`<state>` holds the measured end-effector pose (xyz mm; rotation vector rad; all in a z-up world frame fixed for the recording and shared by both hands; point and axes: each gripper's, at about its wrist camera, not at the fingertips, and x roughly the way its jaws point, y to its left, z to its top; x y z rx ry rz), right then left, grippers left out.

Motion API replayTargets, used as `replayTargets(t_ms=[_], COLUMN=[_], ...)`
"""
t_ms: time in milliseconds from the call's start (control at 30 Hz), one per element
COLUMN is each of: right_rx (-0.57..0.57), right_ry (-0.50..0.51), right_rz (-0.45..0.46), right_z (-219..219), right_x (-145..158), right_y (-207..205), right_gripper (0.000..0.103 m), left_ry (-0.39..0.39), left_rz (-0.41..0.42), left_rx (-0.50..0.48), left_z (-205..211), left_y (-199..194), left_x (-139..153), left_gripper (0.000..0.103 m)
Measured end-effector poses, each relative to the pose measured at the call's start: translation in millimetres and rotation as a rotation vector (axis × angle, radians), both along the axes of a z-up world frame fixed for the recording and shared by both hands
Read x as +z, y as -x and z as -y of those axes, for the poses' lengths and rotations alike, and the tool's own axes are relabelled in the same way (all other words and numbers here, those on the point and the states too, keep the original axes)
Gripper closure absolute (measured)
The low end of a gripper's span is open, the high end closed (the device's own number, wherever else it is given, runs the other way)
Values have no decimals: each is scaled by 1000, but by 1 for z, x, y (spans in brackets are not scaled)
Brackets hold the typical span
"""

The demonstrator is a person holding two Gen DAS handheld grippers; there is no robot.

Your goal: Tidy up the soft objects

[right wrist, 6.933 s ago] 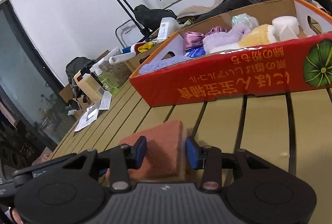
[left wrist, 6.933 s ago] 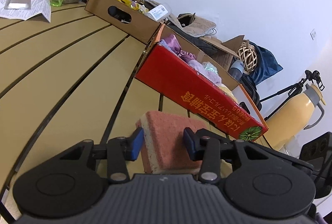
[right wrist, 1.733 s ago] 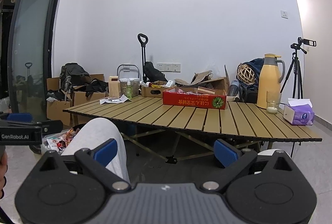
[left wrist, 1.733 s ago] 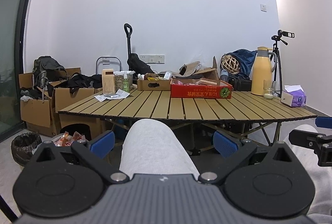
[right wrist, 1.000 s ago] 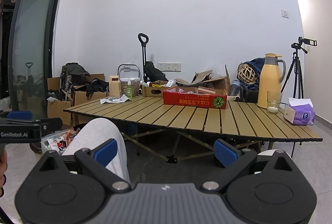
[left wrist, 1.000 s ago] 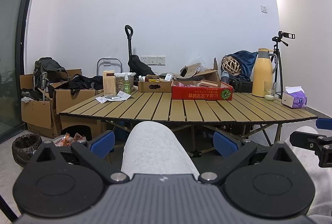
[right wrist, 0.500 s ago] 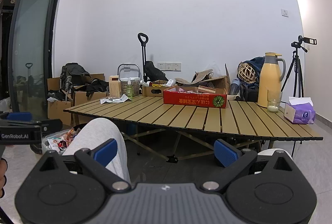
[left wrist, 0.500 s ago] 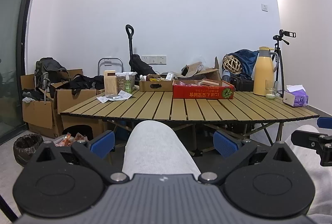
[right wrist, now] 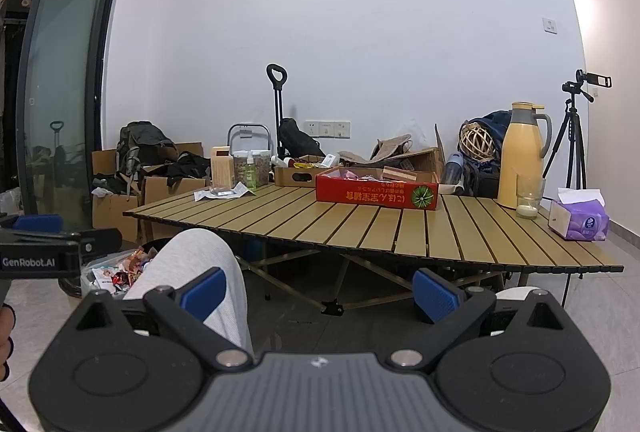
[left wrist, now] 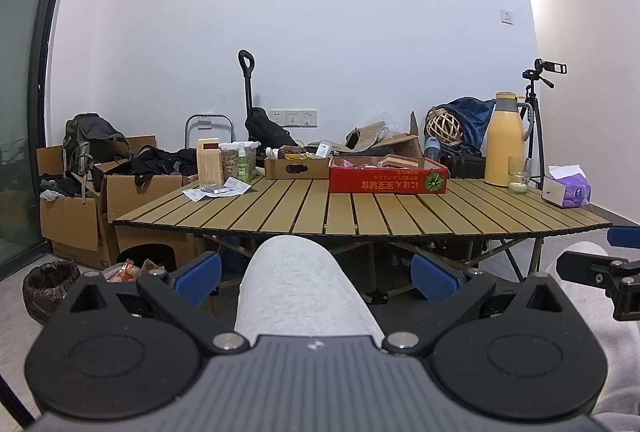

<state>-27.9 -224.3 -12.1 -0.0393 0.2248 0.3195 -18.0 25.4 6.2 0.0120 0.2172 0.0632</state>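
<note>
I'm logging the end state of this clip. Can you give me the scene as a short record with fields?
left gripper: open, holding nothing, low in front of the table, over a knee in grey trousers
right gripper: open, holding nothing, also away from the table
slatted table: front slats bare
red box: near the table's far edge, soft items inside, a sponge showing above its rim
other table items: yellow flask, tissue box, brown cardboard tray
loose soft objects on table: none visible
</note>
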Motion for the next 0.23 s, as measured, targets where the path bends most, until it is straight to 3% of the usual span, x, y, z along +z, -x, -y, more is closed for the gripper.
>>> replayTargets(t_ms=[233], right_rx=[2], right_ry=[2], right_rz=[2], right_z=[0], right_x=[1], right_y=[0], right_gripper=[3], left_ry=[4], left_rz=[1], left_rx=[2], left_z=[-1], left_y=[-1], left_x=[0], left_gripper=[0])
